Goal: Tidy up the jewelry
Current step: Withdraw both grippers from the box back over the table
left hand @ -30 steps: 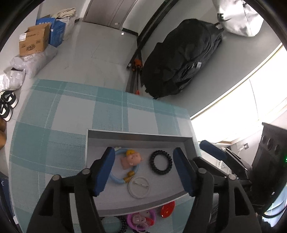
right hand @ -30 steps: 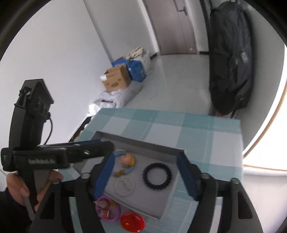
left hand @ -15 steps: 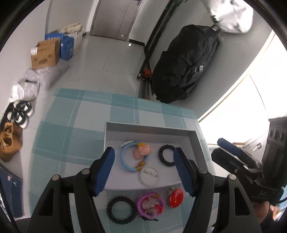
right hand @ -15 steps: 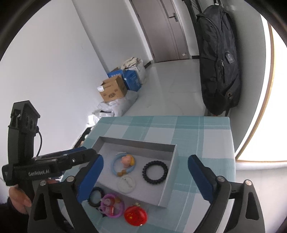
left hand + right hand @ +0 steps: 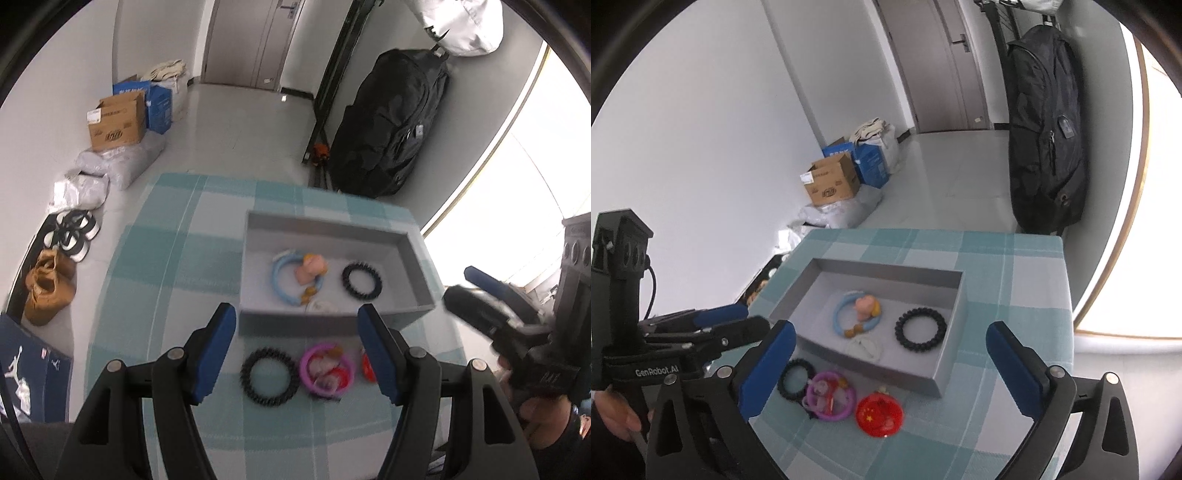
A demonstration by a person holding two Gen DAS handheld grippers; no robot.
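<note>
A grey tray is seen on the checked cloth of the bench. Inside it lie a blue ring with a pink doll, a black beaded bracelet to its right, and a white ring near the front wall. Outside the tray, just beside that front wall, a second black bracelet, a purple ring with small pieces and a red round badge are laid in a row; the black bracelet and the purple ring appear to touch.

The left hand-held gripper is held above these three loose pieces with its jaws spread wide and nothing between them. The right hand-held gripper is likewise held wide apart and empty above the front of the tray.

A black backpack is seen against the far wall, and a cardboard box on the floor.
</note>
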